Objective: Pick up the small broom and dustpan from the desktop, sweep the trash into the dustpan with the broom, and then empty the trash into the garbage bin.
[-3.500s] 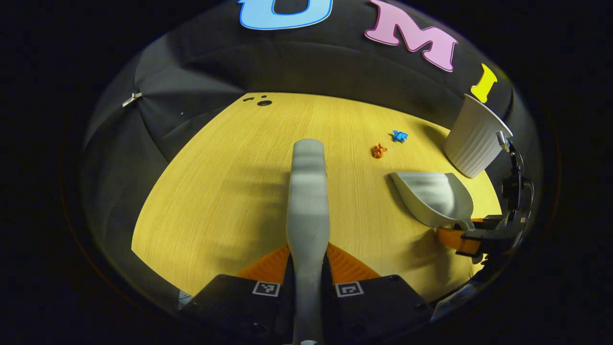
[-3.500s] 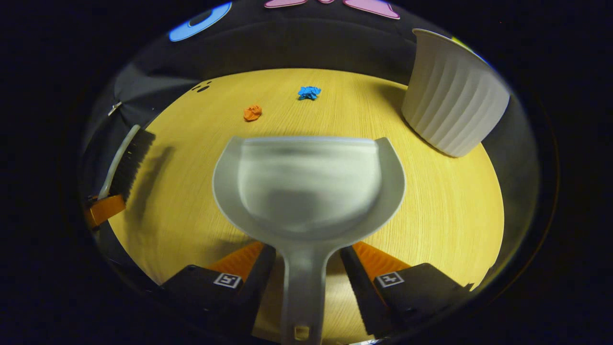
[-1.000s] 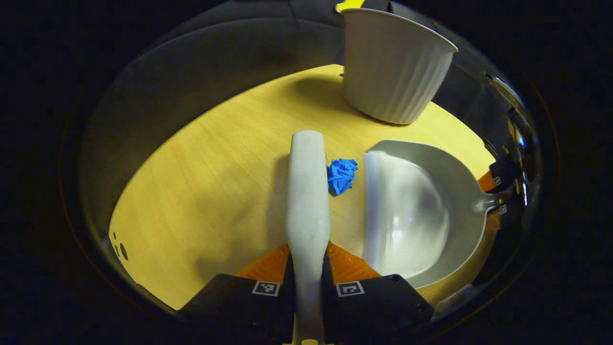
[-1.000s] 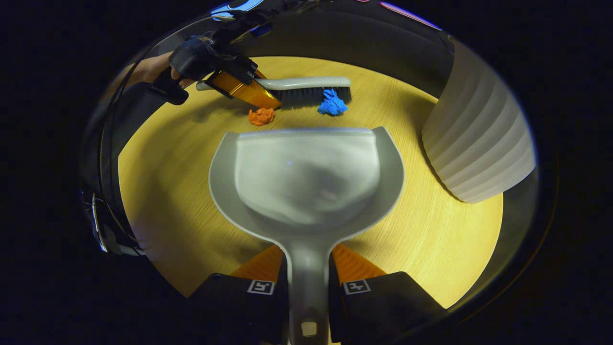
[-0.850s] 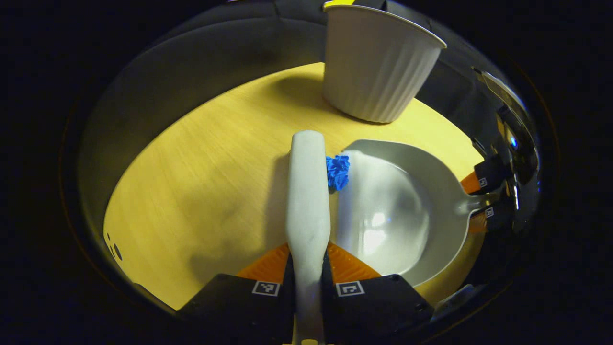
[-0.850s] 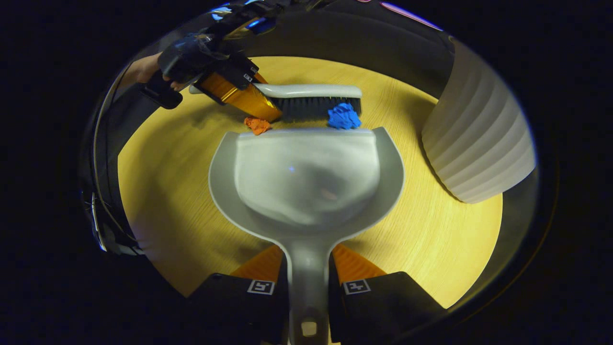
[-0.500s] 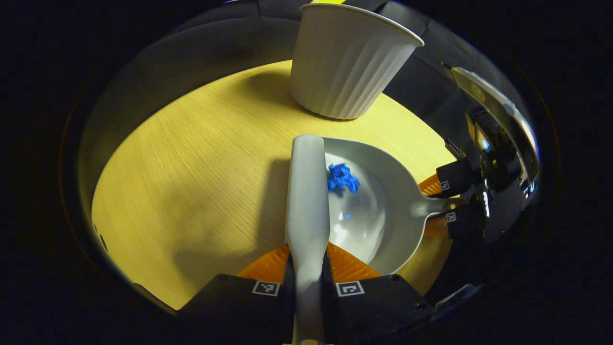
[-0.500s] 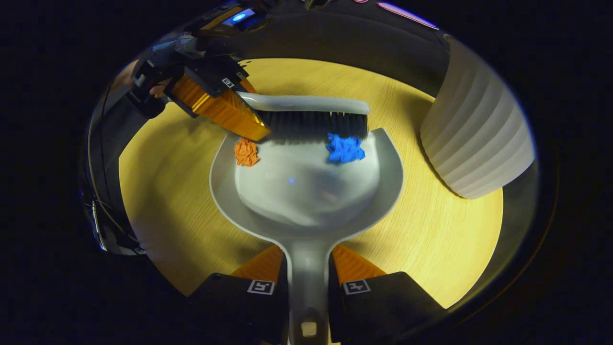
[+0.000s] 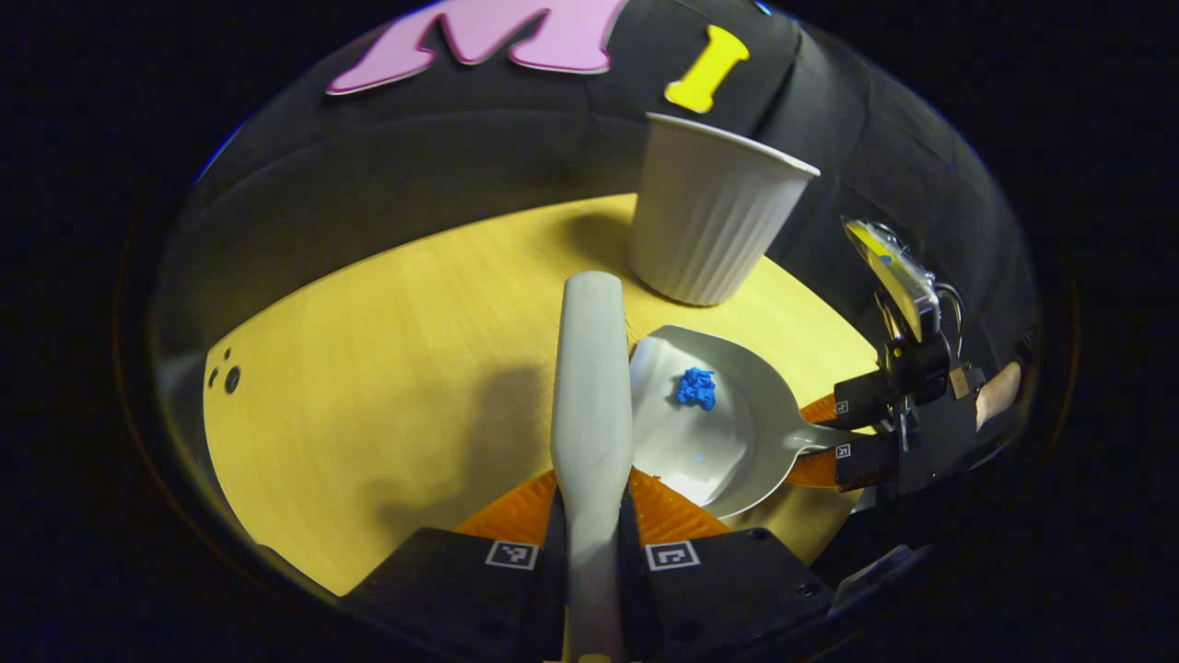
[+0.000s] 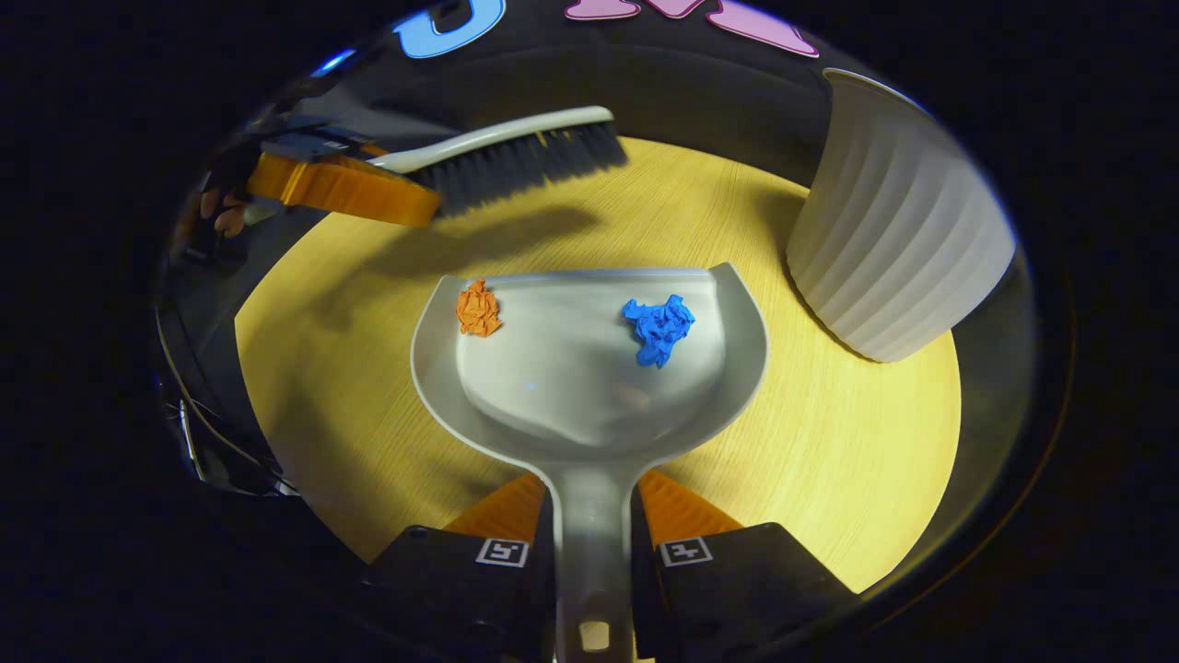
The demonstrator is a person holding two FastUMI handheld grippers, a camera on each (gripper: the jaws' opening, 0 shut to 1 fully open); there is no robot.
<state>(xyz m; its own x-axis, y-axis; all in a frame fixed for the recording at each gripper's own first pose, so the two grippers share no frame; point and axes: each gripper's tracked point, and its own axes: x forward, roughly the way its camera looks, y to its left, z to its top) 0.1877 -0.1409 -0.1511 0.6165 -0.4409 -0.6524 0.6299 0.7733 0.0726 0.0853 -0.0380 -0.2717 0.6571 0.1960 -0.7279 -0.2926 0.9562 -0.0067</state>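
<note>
Crumpled blue paper [image 10: 659, 329] and orange scrap [image 10: 478, 308] lie in my grey plastic dustpan [image 10: 589, 405], right gripper [image 10: 592, 539] clamping its handle level; left gripper [image 9: 590, 543] grips the brush [image 10: 525, 152] lifted clear, white ribbed bin [image 10: 898, 249] beside.

In the right gripper view, the dustpan [image 10: 589, 368] rests on the table [image 10: 829, 479] with two paper scraps [image 10: 659, 329] in it (one near each front corner). The garbage bin [image 10: 898, 230] stands just right of it. The broom [image 10: 516, 152] hangs above the table beyond the dustpan's front edge.
</note>
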